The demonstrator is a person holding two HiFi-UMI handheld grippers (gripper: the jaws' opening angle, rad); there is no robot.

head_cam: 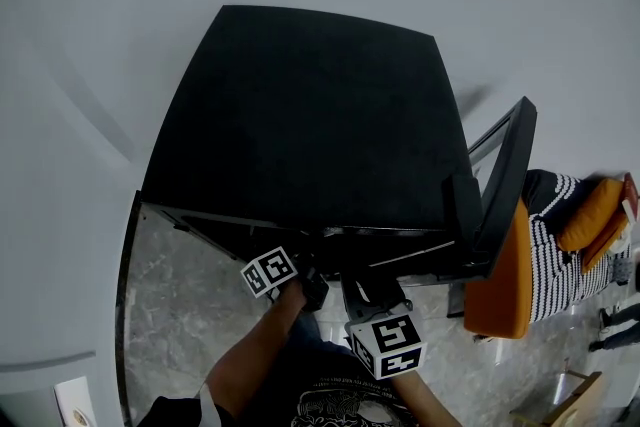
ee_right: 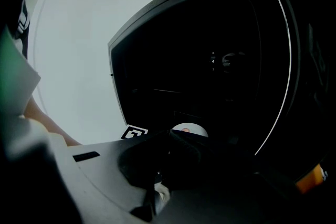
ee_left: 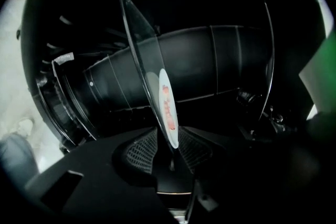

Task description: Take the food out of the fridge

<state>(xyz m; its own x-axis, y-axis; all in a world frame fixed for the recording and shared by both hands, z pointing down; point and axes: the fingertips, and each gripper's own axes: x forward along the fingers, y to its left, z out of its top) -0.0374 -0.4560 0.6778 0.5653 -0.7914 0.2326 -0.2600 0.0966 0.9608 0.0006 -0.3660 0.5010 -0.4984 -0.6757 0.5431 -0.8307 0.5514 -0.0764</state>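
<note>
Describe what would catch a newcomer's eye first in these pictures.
A big black fridge fills the head view's middle, its door open at the right. An orange chair glows beside the door. In the left gripper view, a white plate bearing reddish food shows edge-on between the open fingers of the left gripper.

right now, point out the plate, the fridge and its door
plate (ee_left: 160, 92): left gripper view, on its pale face
fridge (head_cam: 300, 115): head view, on its black top
door (head_cam: 506, 180): head view, on its open frame
</note>
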